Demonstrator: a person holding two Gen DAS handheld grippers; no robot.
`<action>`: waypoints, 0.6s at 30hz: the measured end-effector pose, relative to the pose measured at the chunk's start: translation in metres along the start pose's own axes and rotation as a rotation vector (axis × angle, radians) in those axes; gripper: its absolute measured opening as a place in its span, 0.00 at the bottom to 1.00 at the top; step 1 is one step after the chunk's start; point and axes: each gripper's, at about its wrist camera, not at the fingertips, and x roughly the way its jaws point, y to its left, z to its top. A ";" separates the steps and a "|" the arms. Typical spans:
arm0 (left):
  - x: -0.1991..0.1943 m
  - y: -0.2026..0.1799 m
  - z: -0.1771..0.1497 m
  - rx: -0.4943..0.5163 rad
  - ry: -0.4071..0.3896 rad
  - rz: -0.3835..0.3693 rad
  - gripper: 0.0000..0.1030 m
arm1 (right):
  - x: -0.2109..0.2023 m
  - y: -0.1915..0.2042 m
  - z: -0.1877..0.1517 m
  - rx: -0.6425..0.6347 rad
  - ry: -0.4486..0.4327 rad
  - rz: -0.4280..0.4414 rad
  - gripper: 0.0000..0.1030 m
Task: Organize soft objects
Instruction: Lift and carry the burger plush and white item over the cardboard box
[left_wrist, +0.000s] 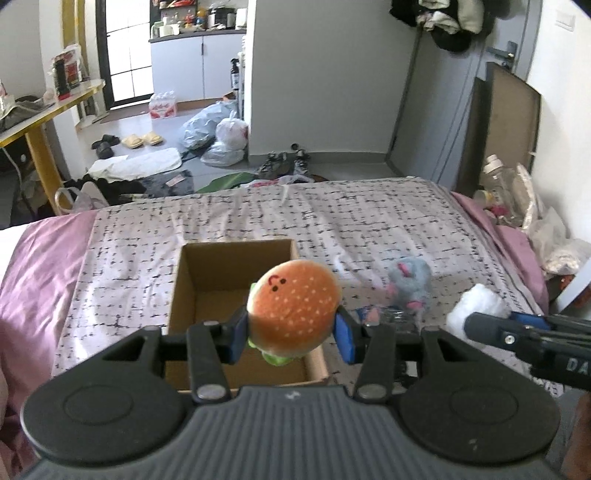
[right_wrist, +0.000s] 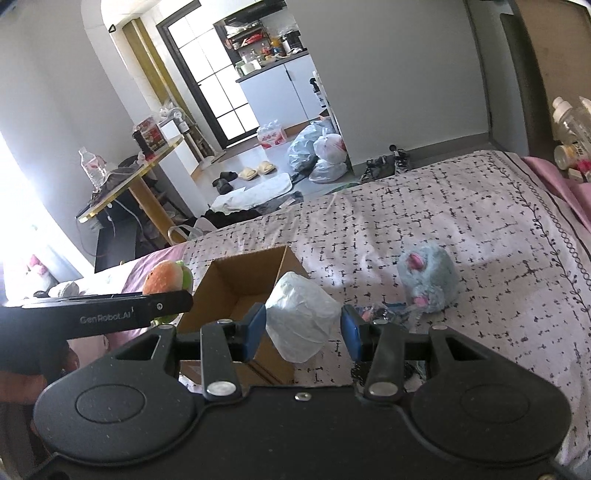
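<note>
My left gripper (left_wrist: 291, 332) is shut on a hamburger plush (left_wrist: 293, 310), held in the air over the near end of an open cardboard box (left_wrist: 236, 245) on the bed. My right gripper (right_wrist: 303, 328) is shut on a white soft bundle (right_wrist: 301, 319), held just above the box's (right_wrist: 240, 280) right wall. In the left wrist view the white bundle (left_wrist: 474, 301) shows at the right. In the right wrist view the hamburger plush (right_wrist: 166, 277) sits at the left behind a finger (right_wrist: 166, 304) of the left gripper. A grey mouse plush (left_wrist: 410, 280) (right_wrist: 428, 280) lies on the sheet right of the box.
The bed carries a pink sheet with black marks (left_wrist: 332, 214) and a plain pink cover (left_wrist: 40, 266) at its edges. Small wrapped items (right_wrist: 380, 314) lie beside the mouse plush. Bottles (right_wrist: 569, 118) stand at the right. Bags (left_wrist: 218, 133) and shoes litter the floor beyond.
</note>
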 end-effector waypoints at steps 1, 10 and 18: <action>0.002 0.004 0.001 -0.008 0.006 0.007 0.46 | 0.002 0.001 0.001 -0.003 0.003 0.003 0.43; 0.034 0.036 0.009 -0.039 0.115 0.051 0.46 | 0.023 0.019 0.014 -0.035 0.014 0.037 0.43; 0.067 0.052 0.001 -0.039 0.207 0.077 0.46 | 0.050 0.034 0.019 -0.065 0.048 0.050 0.43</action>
